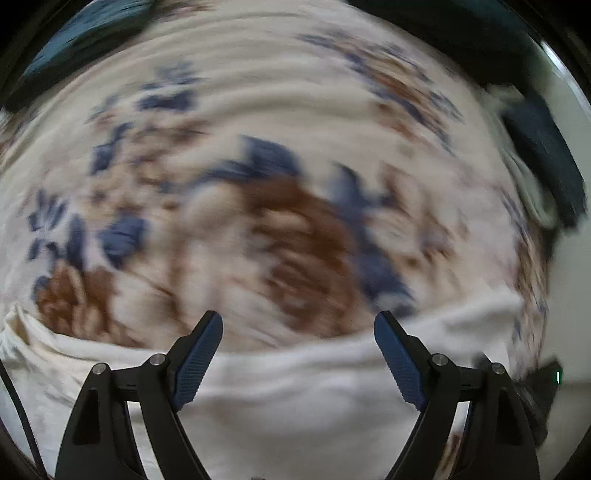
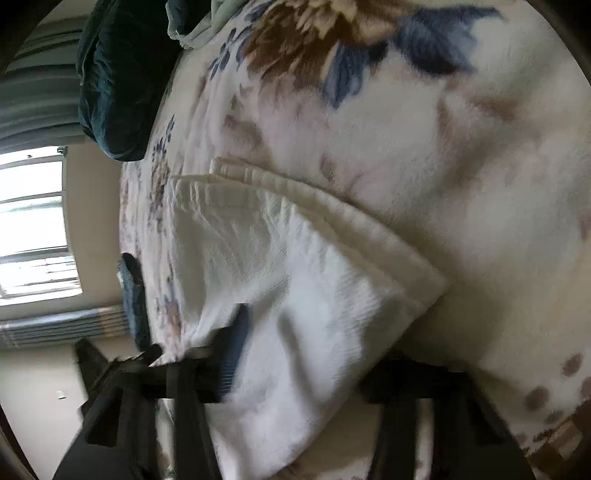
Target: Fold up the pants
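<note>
- The left wrist view is smeared by motion blur, so the blanket's flower print and the dark shapes at the rim are hard to make out.
- In the right wrist view only one blue ribbed finger [image 2: 232, 350] of the right tool [image 2: 295, 373] shows; the other is hidden under the cloth, and the black frame is blurred.
- The white ribbed cotton pants [image 2: 280, 280] lie folded on the bed, their stacked hem edges [image 2: 258, 177] pointing away; the near end is cut off by the frame.
- The right tool grasps the near part of the pants, cloth bunched over its jaws.
- The left tool [image 1: 298, 328] stands released, both blue pads wide apart with nothing between them, above the white pants [image 1: 295, 387] and the blanket.
- The bed carries a cream fleece blanket with blue and brown flowers [image 2: 461, 184].
- One dark teal velvet pillow [image 2: 122, 81] sits at the bed's far end, pale crumpled cloth [image 2: 192, 33] beside it.
- One bright window [image 2: 33, 221] is set in a beige wall, a pale slatted unit [image 2: 62, 326] below it.
</note>
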`<state>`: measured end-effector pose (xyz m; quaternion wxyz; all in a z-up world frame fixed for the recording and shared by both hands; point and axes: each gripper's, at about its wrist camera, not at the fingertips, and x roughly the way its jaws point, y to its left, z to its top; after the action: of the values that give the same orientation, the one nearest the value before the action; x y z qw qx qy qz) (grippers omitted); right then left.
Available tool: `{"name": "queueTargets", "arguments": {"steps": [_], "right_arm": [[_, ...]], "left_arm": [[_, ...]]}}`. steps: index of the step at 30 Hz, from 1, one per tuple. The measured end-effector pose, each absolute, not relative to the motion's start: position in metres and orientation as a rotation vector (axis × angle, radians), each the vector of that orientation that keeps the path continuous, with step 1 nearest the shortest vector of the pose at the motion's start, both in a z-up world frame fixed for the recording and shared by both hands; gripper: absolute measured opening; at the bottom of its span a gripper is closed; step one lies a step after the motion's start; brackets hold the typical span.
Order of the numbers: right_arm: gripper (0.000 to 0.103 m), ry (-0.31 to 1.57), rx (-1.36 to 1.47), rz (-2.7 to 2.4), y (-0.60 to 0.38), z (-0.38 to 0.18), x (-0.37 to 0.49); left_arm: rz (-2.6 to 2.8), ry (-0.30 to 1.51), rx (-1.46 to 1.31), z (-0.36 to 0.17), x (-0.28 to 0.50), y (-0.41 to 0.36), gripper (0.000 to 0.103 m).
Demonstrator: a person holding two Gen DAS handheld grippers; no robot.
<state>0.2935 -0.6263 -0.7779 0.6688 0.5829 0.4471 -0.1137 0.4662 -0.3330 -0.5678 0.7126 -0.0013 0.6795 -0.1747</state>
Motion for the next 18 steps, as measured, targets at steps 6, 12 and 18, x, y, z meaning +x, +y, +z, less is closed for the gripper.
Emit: {"name": "queueTargets", "arguments": {"steps": [6, 12, 18], "right_arm": [[0.009, 0.938, 1.279, -0.332, -0.625, -0.764, 0.293], [0.012, 0.942, 1.351, -0.301, -0.629, -0.788, 0.287], [0.057, 0.869, 1.414, -0.155, -0.623, -0.794, 0.3]], "left_arm": [[-0.409, 1.541, 0.268, -0.61, 0.456, -0.391, 0.085], [-0.372, 1.558, 0.117, -0.606, 0.488, -0.383, 0.091], [-0.399, 1.476, 0.014, -0.558, 0.491, -0.344, 0.091]]}}
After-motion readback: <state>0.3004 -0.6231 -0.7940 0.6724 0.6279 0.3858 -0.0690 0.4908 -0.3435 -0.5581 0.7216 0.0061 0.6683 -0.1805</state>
